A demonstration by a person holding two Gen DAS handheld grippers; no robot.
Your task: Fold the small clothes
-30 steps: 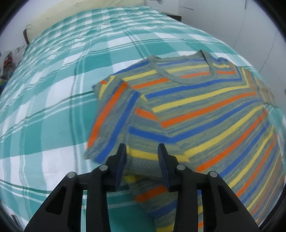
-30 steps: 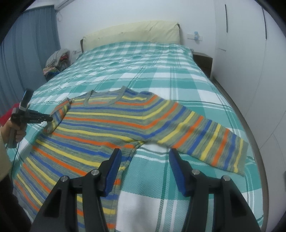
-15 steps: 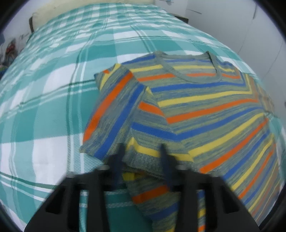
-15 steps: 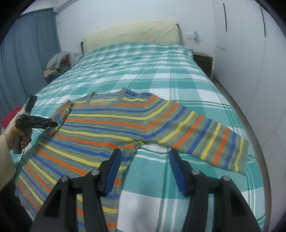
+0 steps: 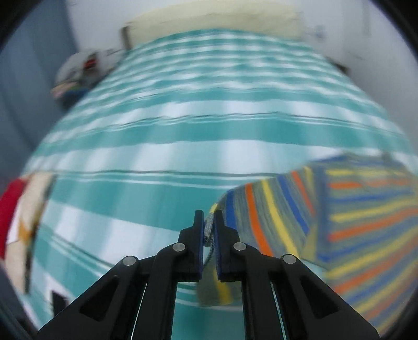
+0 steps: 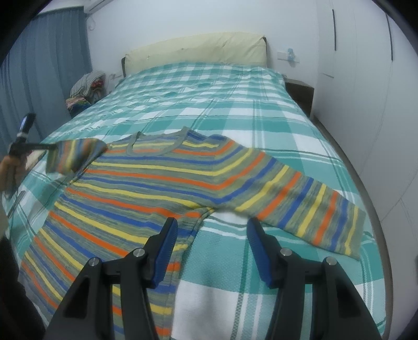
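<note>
Now the left gripper (image 5: 209,222), jaws clamped on the striped sweater's (image 6: 162,183) sleeve cuff (image 5: 208,230), holds it left of the body, while the right gripper (image 6: 211,243) hovers, jaws apart.

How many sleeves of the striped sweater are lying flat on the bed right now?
1. The right-hand sleeve lies spread flat on the bed. The other sleeve is lifted off it, its cuff pinched in the left gripper.

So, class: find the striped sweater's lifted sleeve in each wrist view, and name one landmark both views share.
Left wrist view: lifted sleeve, lower right, cuff pinched in the left hand-held gripper.
Right wrist view: sleeve at left edge, raised off the bed.
Shared landmark: cream headboard.
</note>
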